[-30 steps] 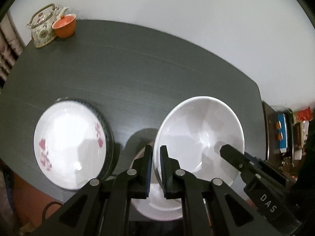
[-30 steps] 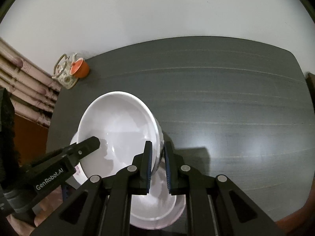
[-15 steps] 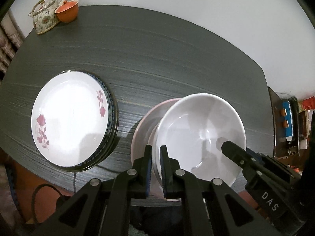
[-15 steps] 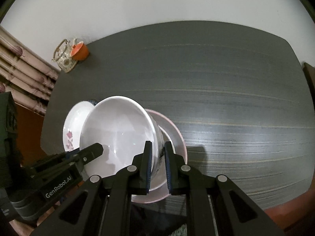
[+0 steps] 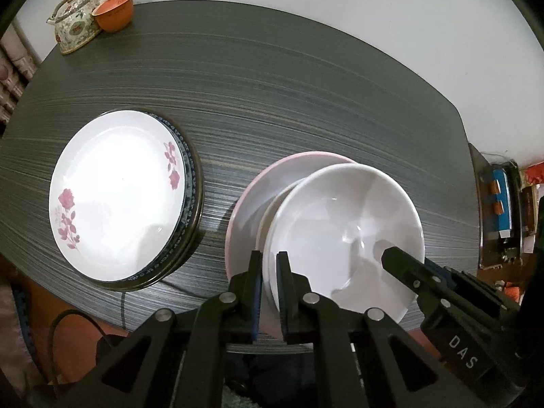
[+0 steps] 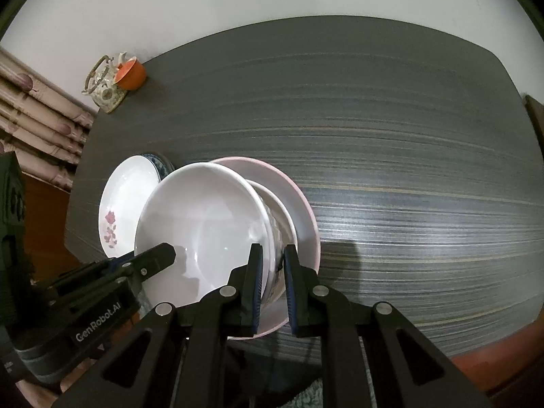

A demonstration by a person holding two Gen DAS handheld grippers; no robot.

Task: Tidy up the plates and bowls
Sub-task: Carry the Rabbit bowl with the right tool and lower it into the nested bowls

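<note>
A plain white bowl (image 5: 350, 224) is held by both grippers on opposite rims, over a smaller white bowl (image 5: 268, 210) that sits in a pink-rimmed bowl (image 5: 251, 200) near the table's front edge. My left gripper (image 5: 268, 261) is shut on the white bowl's near-left rim. My right gripper (image 6: 272, 255) is shut on its right rim; the bowl (image 6: 200, 224) shows tilted there, over the pink-rimmed bowl (image 6: 302, 197). A stack of plates topped by a white rose-patterned plate (image 5: 115, 190) lies to the left, and also shows in the right wrist view (image 6: 125, 197).
A floral teapot (image 5: 74, 20) and an orange cup (image 5: 114, 12) stand at the table's far left corner against the white wall. The dark wood-grain table (image 6: 391, 176) stretches to the right. A curtain (image 6: 37, 129) hangs left of the table.
Both grippers have carried the white bowl down and back toward the stack; the pink-rimmed bowl beneath and the plate stack have come more fully into view.
</note>
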